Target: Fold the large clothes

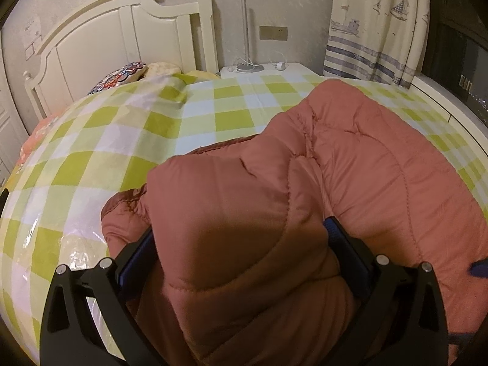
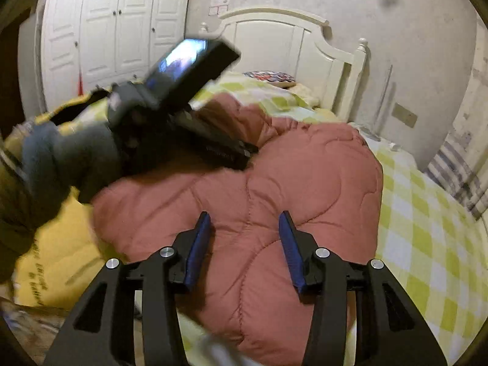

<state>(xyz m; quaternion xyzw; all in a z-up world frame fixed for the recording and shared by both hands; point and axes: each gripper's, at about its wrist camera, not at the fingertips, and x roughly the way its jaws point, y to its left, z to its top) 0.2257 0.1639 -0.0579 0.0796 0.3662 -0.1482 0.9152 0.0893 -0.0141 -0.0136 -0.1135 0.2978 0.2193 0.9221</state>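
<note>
A salmon-pink quilted jacket (image 1: 381, 167) lies spread over a bed with a green-and-white checked cover (image 1: 122, 152). My left gripper (image 1: 241, 228) is shut on a thick folded bulge of the jacket, which fills the gap between its blue pads (image 1: 334, 231). In the right wrist view the jacket (image 2: 305, 167) lies under my right gripper (image 2: 244, 222), whose jaws stand apart with nothing pinched between them. The left gripper (image 2: 241, 155), held by a gloved hand (image 2: 70, 158), digs into the jacket's far left side. A blue tip of the right gripper (image 1: 479, 267) shows at the right edge.
A white headboard (image 1: 106, 45) and pillows (image 1: 122, 74) stand at the bed's far end. A nightstand (image 1: 292, 68) with a lamp is beside it, and a curtain (image 1: 372, 30) hangs on the right. A white wardrobe (image 2: 106, 24) and a yellow cloth (image 2: 61, 259) lie to the left.
</note>
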